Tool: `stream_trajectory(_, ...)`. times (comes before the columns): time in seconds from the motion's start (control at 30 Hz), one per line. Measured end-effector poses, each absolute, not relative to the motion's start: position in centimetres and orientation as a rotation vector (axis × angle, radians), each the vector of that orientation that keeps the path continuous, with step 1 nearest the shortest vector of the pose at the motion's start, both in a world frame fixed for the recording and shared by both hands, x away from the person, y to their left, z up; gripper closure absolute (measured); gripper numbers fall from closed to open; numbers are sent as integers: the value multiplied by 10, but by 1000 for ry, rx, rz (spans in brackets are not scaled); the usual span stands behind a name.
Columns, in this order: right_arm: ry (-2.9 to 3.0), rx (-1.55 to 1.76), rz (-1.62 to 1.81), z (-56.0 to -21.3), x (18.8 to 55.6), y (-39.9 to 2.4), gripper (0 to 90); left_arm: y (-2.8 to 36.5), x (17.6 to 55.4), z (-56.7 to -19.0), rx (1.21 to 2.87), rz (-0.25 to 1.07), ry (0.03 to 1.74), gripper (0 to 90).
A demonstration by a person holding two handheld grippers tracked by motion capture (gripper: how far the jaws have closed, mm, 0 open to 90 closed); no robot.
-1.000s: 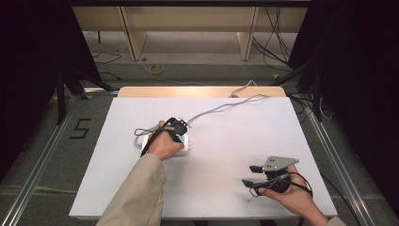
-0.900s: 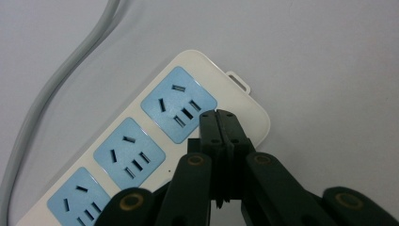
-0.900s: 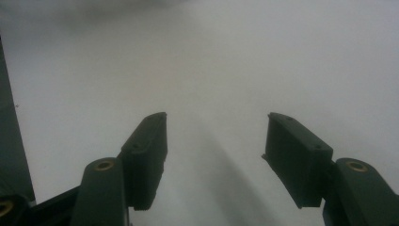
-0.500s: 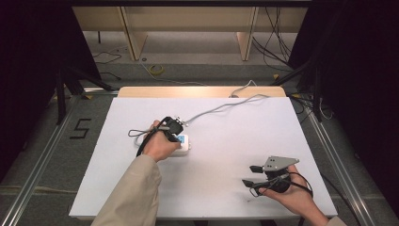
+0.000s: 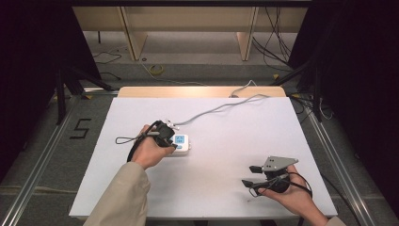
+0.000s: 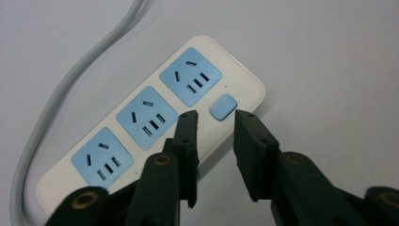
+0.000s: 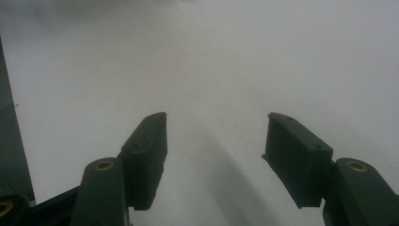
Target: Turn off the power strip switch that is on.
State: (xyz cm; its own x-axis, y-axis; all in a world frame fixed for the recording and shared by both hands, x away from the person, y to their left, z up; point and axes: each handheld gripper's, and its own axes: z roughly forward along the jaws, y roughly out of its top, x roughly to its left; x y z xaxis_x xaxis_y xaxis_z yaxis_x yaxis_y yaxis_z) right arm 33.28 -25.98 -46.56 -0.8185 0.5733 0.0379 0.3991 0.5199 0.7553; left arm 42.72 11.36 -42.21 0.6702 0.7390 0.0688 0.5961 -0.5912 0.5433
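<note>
A person's left tongs (image 6: 216, 122) hang over a white plastic power strip with three pale-blue sockets (image 6: 141, 136) lying on a white-topped bench (image 5: 221, 141). In the left gripper view the two black jaws stand a little apart, gripping nothing, their tips over the end of the strip, with its small rounded blue switch button (image 6: 222, 106) just beyond the gap between them. The three sockets run away from the left-hand jaw in a row, and the strip's grey cable (image 6: 70, 84) curves off from the far end of that row. From above, the cable (image 5: 211, 110) trails across the bench to its far edge, and the left hand (image 5: 151, 149) covers most of the tool. The right tongs (image 7: 214, 136) are held well apart from the strip, near the bench's near right corner, jaws spread wide with nothing between them over bare white surface; the right hand (image 5: 287, 190) cradles them from below.
</note>
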Motion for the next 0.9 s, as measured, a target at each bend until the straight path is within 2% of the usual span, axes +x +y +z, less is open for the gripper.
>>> stream_trajectory(0.13, 2543, 828, 1182, -466, 333, -259, 402, 119, 419, -421, 2382, 388, 1022, 599)
stream_trajectory(0.27, 2544, 828, 1180, -466, 333, -259, 401, 123, 412, -421, 2340, 389, 991, 476)
stream_trajectory(0.5, 2543, 832, 1180, -466, 333, -260, 402, 132, 397, -429, 2295, 392, 916, 359)
stream_trajectory(0.9, 2541, 835, 1179, -466, 332, -260, 401, 150, 366, -443, 2272, 432, 878, 283)
